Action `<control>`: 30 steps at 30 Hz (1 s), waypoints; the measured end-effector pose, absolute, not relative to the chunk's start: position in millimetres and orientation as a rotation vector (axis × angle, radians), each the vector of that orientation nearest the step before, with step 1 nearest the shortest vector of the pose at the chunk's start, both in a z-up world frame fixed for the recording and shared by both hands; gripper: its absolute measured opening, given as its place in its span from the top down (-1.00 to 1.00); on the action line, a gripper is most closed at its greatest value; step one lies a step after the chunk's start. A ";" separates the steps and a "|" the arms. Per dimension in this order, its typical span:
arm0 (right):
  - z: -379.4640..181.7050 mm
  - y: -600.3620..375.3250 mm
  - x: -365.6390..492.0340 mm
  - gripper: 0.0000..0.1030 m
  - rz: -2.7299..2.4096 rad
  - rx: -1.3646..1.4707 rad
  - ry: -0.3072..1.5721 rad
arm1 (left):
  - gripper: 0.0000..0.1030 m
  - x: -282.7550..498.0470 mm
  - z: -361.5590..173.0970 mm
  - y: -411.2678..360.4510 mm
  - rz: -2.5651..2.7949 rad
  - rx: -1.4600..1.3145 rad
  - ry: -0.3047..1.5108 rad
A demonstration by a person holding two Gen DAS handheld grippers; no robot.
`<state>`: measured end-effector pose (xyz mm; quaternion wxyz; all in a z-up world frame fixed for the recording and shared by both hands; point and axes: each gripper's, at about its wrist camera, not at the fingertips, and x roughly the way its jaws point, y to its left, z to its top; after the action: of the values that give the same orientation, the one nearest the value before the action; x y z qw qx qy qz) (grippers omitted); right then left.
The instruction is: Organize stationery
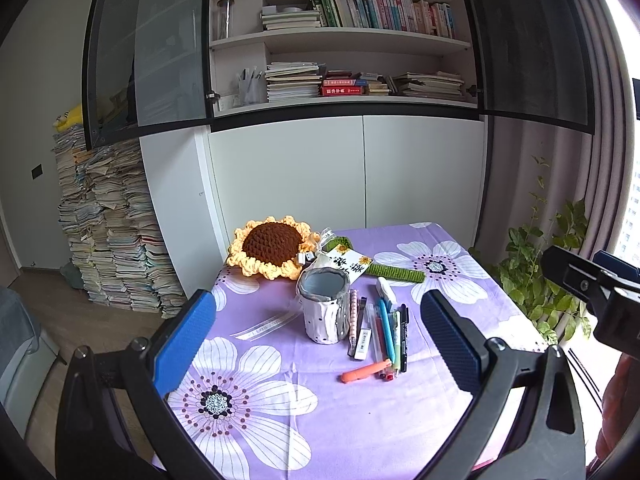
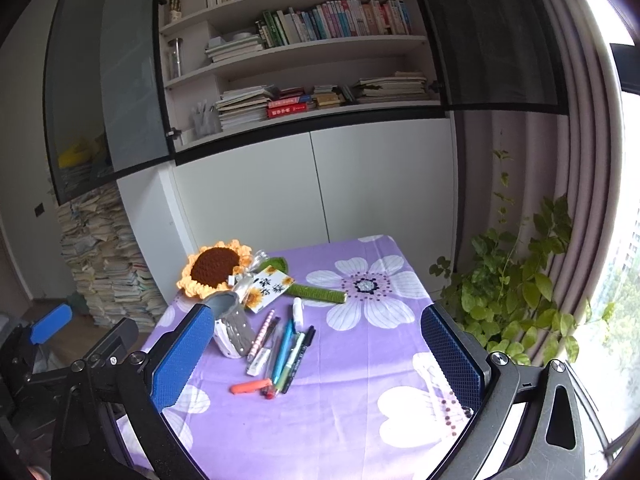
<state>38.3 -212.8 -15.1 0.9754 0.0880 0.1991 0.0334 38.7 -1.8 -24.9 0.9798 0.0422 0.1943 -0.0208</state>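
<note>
A grey and white pen holder [image 1: 323, 306] stands upright on the purple flowered tablecloth [image 1: 280, 412]; it also shows in the right wrist view [image 2: 234, 332]. Beside it on its right lie several pens [image 1: 382, 332] side by side, with an orange marker [image 1: 364, 372] at their near end and a white correction tape [image 1: 386, 288] at the far end. In the right wrist view the pens [image 2: 282, 350] and orange marker [image 2: 250, 387] lie mid-table. My left gripper [image 1: 324, 342] is open and empty, above the near table. My right gripper [image 2: 316, 354] is open and empty too.
A crocheted sunflower [image 1: 272, 252] with a green stem [image 1: 394, 271] and a card [image 1: 348, 262] lies at the table's far left. White cabinets and bookshelves [image 1: 340, 32] stand behind. A tall stack of books [image 1: 108, 232] is on the left, a leafy plant [image 2: 516, 280] on the right.
</note>
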 end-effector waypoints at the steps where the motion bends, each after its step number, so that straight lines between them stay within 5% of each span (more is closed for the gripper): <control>1: -17.0 -214.3 41.3 -1.00 0.078 0.193 0.413 | -0.98 40.9 -26.4 -1.6 -0.042 0.084 0.397; 30: -54.0 -209.0 106.3 -1.00 0.049 0.151 0.580 | -0.98 107.8 -58.9 -2.6 -0.047 0.080 0.522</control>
<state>106.3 -209.0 -54.0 0.9551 0.0745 0.2858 0.0242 107.8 -2.6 -58.9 0.9651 0.0394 0.2580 -0.0232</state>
